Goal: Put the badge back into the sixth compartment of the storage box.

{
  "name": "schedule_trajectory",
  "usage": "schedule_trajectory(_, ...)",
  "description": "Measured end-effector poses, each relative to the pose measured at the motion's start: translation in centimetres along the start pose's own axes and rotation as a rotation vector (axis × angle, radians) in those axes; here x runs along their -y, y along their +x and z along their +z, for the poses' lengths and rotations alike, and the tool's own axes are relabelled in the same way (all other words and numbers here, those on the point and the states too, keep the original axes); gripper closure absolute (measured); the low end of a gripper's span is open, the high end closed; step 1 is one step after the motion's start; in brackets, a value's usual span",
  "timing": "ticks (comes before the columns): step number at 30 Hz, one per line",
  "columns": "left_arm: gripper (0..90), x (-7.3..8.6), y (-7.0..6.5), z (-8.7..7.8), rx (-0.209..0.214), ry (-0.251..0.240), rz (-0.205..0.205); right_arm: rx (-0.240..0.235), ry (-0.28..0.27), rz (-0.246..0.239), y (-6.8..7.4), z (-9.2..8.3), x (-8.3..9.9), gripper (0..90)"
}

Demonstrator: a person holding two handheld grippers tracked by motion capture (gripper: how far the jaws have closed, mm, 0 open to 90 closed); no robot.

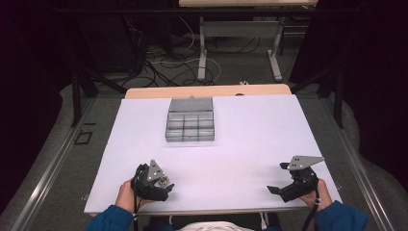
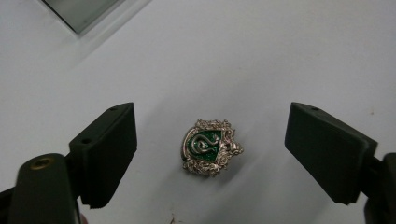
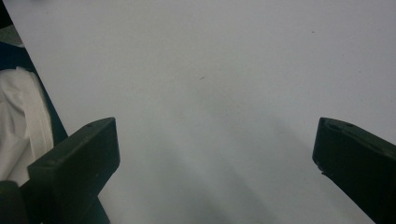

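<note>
Currently I have the left gripper [image 2: 210, 140] positioned over the badge [image 2: 210, 147], a small silver crest with a green centre and a coiled snake. In the left gripper view the badge lies flat on the white table surface [image 2: 261, 56], between the two black jaws and slightly nearer the left one, touching neither. The jaws stand spread, with clear gaps on both sides of the badge.

In the high view the left gripper [image 1: 162, 185] sits near the front edge of the table, and the badge [image 1: 164, 181] shows at its tip. The compartment box [image 1: 190, 120] stands well apart, farther back. The right gripper [image 1: 278, 178] rests near the front right corner, jaws spread over bare table surface.
</note>
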State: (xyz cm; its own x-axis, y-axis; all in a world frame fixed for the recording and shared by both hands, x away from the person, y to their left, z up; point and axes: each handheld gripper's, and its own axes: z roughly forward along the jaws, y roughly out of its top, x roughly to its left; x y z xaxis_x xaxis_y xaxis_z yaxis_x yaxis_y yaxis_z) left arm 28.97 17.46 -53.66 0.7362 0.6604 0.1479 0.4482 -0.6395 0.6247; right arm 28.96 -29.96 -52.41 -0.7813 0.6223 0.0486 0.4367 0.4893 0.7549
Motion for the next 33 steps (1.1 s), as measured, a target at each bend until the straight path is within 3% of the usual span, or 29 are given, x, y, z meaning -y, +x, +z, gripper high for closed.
schedule_trajectory(2, 25.9, 0.0, -0.1, 0.1, 0.016, 0.013, 0.004, -0.001, 0.001, 0.002, 0.0, 0.0, 0.0, 0.4)
schedule_trajectory(4, 27.4, 0.0, -0.1, 0.2, 0.018, 0.019, 0.005, -0.001, -0.004, -0.009, 0.0, 0.0, 0.0, 0.4)
schedule_trajectory(5, 33.9, 0.0, -0.1, 0.2, 0.021, 0.023, 0.006, 0.003, -0.006, -0.007, 0.0, 0.0, 0.0, 0.4)
schedule_trajectory(12, 47.2, 0.1, 0.0, 0.7, 0.034, 0.056, -0.021, -0.01, 0.004, 0.001, 0.0, 0.1, 0.0, 0.4)
schedule_trajectory(21, 54.9, 0.2, 0.3, 1.1, 0.05, 0.082, -0.038, -0.01, -0.005, -0.003, -0.1, 0.2, 0.1, 0.4)
schedule_trajectory(33, 62.1, 0.3, 0.4, 1.1, 0.032, 0.072, -0.062, -0.009, -0.006, -0.006, 0.0, 0.2, 0.1, 0.5)
